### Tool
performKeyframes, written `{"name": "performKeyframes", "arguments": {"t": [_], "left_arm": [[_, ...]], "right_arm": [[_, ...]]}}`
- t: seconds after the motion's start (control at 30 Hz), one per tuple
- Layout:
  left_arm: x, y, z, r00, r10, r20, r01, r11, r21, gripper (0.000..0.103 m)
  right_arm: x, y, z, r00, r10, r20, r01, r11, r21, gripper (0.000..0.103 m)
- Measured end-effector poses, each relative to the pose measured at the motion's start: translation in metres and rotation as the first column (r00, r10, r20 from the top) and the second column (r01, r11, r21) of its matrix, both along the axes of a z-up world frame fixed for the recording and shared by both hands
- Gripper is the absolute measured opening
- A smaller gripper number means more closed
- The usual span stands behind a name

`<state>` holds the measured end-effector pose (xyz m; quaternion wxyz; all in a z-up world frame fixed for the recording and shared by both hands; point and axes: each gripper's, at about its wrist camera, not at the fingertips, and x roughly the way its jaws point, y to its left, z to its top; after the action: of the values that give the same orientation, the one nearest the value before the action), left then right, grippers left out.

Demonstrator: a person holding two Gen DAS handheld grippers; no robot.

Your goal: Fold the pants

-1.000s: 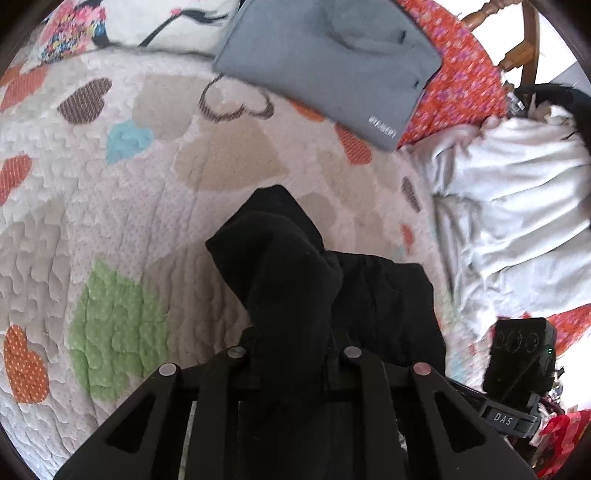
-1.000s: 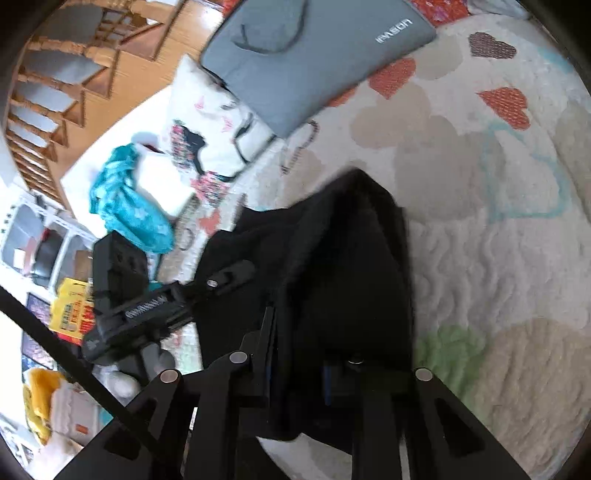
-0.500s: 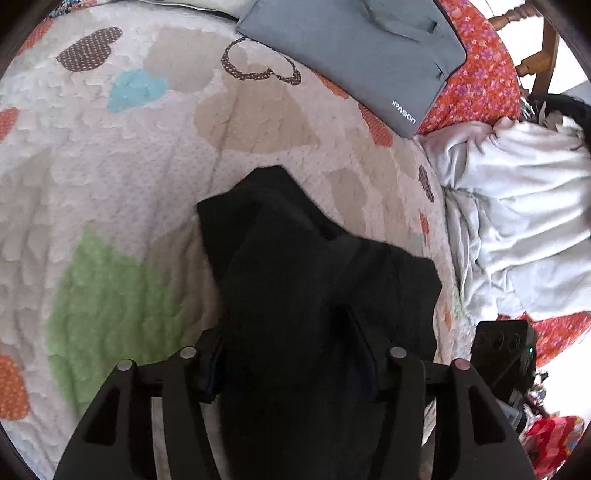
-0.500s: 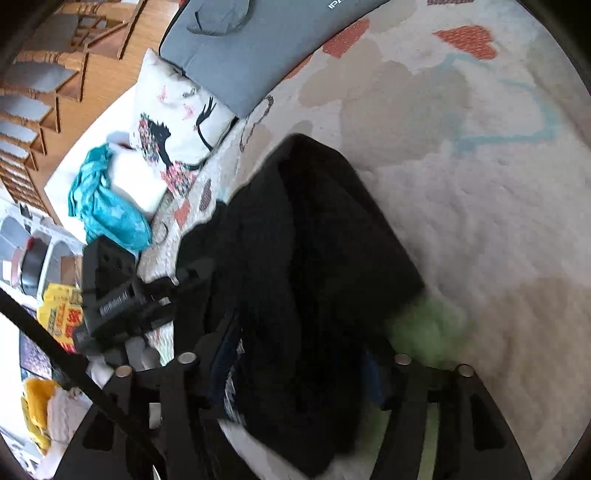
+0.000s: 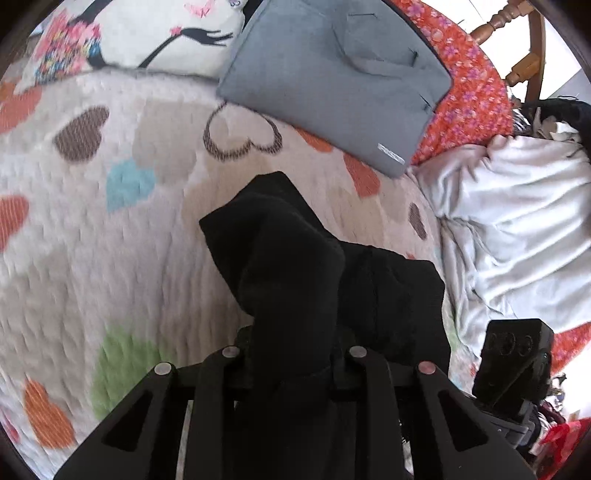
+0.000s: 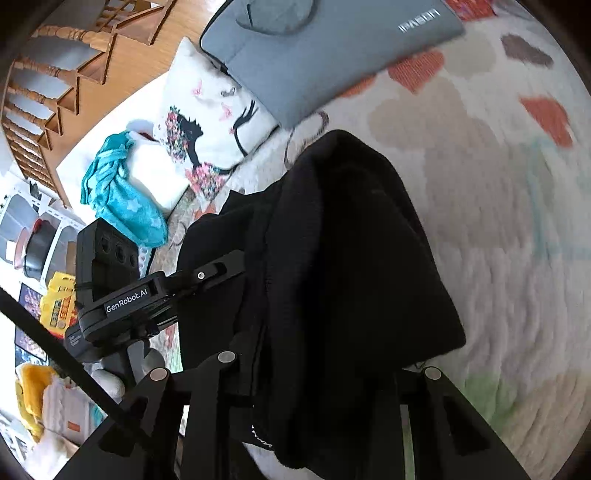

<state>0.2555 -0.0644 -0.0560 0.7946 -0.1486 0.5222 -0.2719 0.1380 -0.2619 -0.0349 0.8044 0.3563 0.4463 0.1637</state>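
Black pants [image 5: 280, 240] hang bunched over the heart-patterned quilt [image 5: 92, 258]. My left gripper [image 5: 295, 339] has a thick fold of them between its fingers; the jaws are closing and the pads press the cloth. In the right wrist view the same pants [image 6: 351, 229] drape over my right gripper [image 6: 317, 354], whose jaws are also closing on a wad of the fabric; its right finger is hidden under the cloth. The left gripper's body [image 6: 125, 295] shows at the left, its finger against the pants' edge. The right gripper's camera block [image 5: 513, 362] sits at the lower right.
A grey zip sleeve [image 5: 332, 81] lies at the far side of the quilt, beside a printed pillow [image 5: 147, 33]. A rumpled white sheet [image 5: 517, 214] and red floral cloth [image 5: 469, 92] fill the right. A teal cloth [image 6: 122, 195] and wooden chair rails [image 6: 55, 66] lie past the bed's left edge.
Half a second ago both pairs of jaws stood wider around the pants, low over the quilt. Now they have narrowed onto the fabric, and both grippers have drawn back with it.
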Motion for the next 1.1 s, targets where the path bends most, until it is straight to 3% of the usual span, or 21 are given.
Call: {"name": "performKeyframes", "arguments": {"t": [0.1, 0.17, 0.2, 0.27, 0.37, 0.47, 0.5, 0.57, 0.67, 0.73, 0.83, 0.9, 0.93, 0.97, 1.03, 1.1], "left_arm": [[0.026, -0.004, -0.012, 0.999, 0.035, -0.018, -0.034, 0.998, 0.056, 0.032], [0.041, -0.002, -0.031, 0.995, 0.062, -0.075, -0.051, 0.99, 0.132, 0.035], [0.045, 0.002, -0.039, 0.991, 0.061, -0.116, -0.048, 0.992, 0.113, 0.037], [0.043, 0.016, -0.038, 0.988, 0.056, -0.144, -0.051, 0.998, 0.036, 0.037], [0.031, 0.038, -0.018, 0.996, 0.041, -0.08, -0.041, 0.999, 0.008, 0.037], [0.027, 0.051, 0.006, 0.997, 0.072, -0.01, -0.072, 0.997, -0.012, 0.037], [0.03, 0.051, 0.01, 0.997, 0.079, -0.004, -0.079, 0.996, -0.036, 0.037], [0.038, 0.042, 0.016, 0.997, 0.079, -0.004, -0.079, 0.994, -0.077, 0.037], [0.05, 0.02, 0.001, 0.996, 0.074, -0.054, -0.079, 0.991, -0.111, 0.037], [0.062, 0.008, -0.023, 0.99, 0.09, -0.104, -0.099, 0.992, -0.082, 0.037], [0.067, 0.005, -0.049, 0.983, 0.118, -0.14, -0.128, 0.99, -0.066, 0.037], [0.067, 0.009, -0.052, 0.985, 0.119, -0.128, -0.132, 0.987, -0.097, 0.037], [0.067, 0.009, -0.051, 0.985, 0.112, -0.128, -0.125, 0.987, -0.102, 0.037], [0.067, 0.011, -0.05, 0.986, 0.105, -0.127, -0.119, 0.987, -0.106, 0.037], [0.064, 0.015, -0.044, 0.988, 0.099, -0.121, -0.111, 0.989, -0.099, 0.037], [0.055, 0.021, -0.035, 0.989, 0.11, -0.1, -0.118, 0.99, -0.074, 0.037]], "right_arm": [[0.023, -0.005, -0.01, 0.999, -0.037, -0.013, 0.036, 0.999, -0.018, 0.03], [0.035, -0.011, -0.027, 0.995, -0.078, -0.057, 0.074, 0.995, -0.069, 0.04], [0.039, -0.013, -0.037, 0.991, -0.093, -0.097, 0.083, 0.991, -0.103, 0.043], [0.034, -0.021, -0.044, 0.991, -0.101, -0.085, 0.096, 0.994, -0.053, 0.045], [0.019, -0.03, -0.031, 0.992, -0.096, -0.079, 0.088, 0.99, -0.107, 0.051], [-0.004, -0.043, 0.003, 0.985, -0.172, 0.023, 0.172, 0.951, -0.255, 0.055], [-0.008, -0.048, 0.016, 0.979, -0.194, 0.066, 0.205, 0.945, -0.255, 0.055], [-0.007, -0.052, 0.034, 0.974, -0.195, 0.115, 0.213, 0.962, -0.169, 0.055], [0.018, -0.046, 0.037, 0.985, -0.126, 0.119, 0.127, 0.992, -0.001, 0.055], [0.041, -0.041, 0.025, 0.99, -0.102, 0.094, 0.098, 0.994, 0.047, 0.055], [0.085, -0.039, -0.014, 0.995, -0.1, -0.007, 0.1, 0.985, 0.138, 0.055], [0.096, -0.049, -0.036, 0.988, -0.144, -0.048, 0.149, 0.976, 0.156, 0.051], [0.099, -0.055, -0.043, 0.984, -0.169, -0.052, 0.176, 0.971, 0.164, 0.039], [0.098, -0.06, -0.046, 0.981, -0.188, -0.051, 0.194, 0.965, 0.175, 0.034], [0.086, -0.068, -0.045, 0.975, -0.22, -0.042, 0.224, 0.959, 0.172, 0.034], [0.07, -0.073, -0.038, 0.97, -0.238, -0.043, 0.241, 0.966, 0.094, 0.035]]}}
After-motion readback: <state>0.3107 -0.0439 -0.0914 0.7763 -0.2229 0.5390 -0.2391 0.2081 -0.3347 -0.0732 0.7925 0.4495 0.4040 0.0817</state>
